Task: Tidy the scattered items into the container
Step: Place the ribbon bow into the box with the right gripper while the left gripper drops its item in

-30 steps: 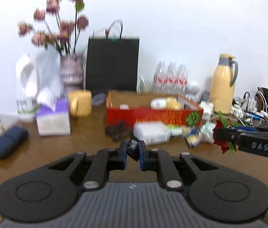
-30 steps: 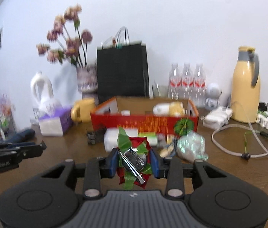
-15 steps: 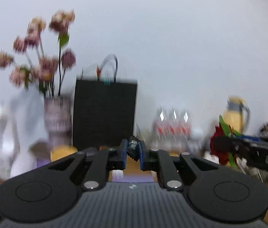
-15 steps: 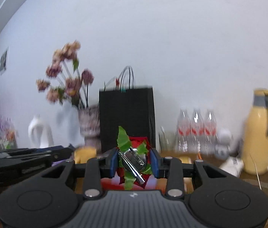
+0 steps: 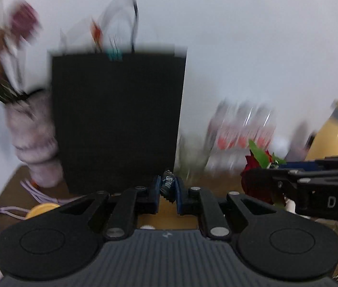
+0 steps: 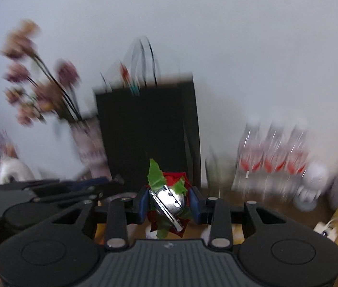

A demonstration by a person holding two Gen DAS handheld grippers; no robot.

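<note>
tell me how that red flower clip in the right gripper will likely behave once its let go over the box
The red flower clip, pinched in the right gripper, looks light, with thin fabric-like petals and green leaves, so it should drop softly. Its petals will probably flop or crease rather than break. The shiny metal clip on its back looks slick, so it may land on either side.

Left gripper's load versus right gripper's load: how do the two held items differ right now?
The left gripper pinches a small black toothed clip, fingers nearly together; the right gripper clamps a bulkier red rose brooch, fingers set wider. The clip is plain black with white lettering; the brooch has green leaves and a shiny metal clasp facing the camera. Both are gripped between blue pads, in front of the black paper bag.
</note>
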